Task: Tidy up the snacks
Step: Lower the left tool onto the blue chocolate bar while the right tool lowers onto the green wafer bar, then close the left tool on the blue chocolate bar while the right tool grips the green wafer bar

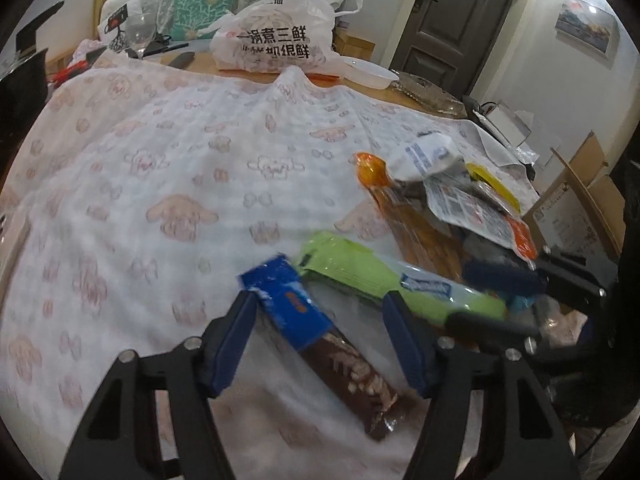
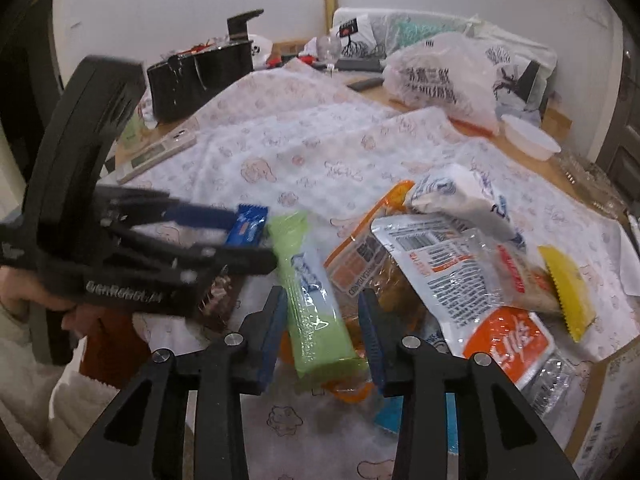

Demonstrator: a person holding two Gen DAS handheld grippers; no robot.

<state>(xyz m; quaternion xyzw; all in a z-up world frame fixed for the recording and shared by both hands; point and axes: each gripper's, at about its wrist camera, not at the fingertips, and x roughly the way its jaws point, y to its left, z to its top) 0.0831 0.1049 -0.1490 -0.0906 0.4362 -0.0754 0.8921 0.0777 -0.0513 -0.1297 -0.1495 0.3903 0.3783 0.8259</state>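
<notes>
A cluttered dining table draped in a pale cartoon-print cloth [image 1: 168,152] fills both views, with a grey door [image 1: 460,20] and a framed picture behind. Near the table's front edge, the left gripper [image 1: 320,322] stands with its jaws spread wide around a blue-and-brown snack bar [image 1: 320,340], which lies flat on the cloth between the blue pads; neither pad looks pressed against the wrapper, so nothing is gripped. Beside it, the right gripper [image 2: 324,320] likewise straddles a long green packet [image 2: 312,300], jaws apart and holding nothing.

Each tool appears to be lining up on its own snack. A clean pick probably means closing across the narrow width of each wrapper, low to the cloth, without pinching the fabric.

The green packet's far end rests on the snack pile: an orange-edged pouch [image 2: 360,256], a white printed bag [image 2: 452,276], a white-and-blue packet [image 2: 460,196] and a yellow wrapper [image 2: 568,292], so lifting it could drag neighbours along. The two tools work close together and could collide. Farther back sit a lettered plastic bag [image 1: 276,36], a wine glass [image 1: 140,32], a white bowl [image 2: 528,140], a black pot [image 2: 196,76] and a kitchen scale [image 2: 156,156], well apart from the work.
</notes>
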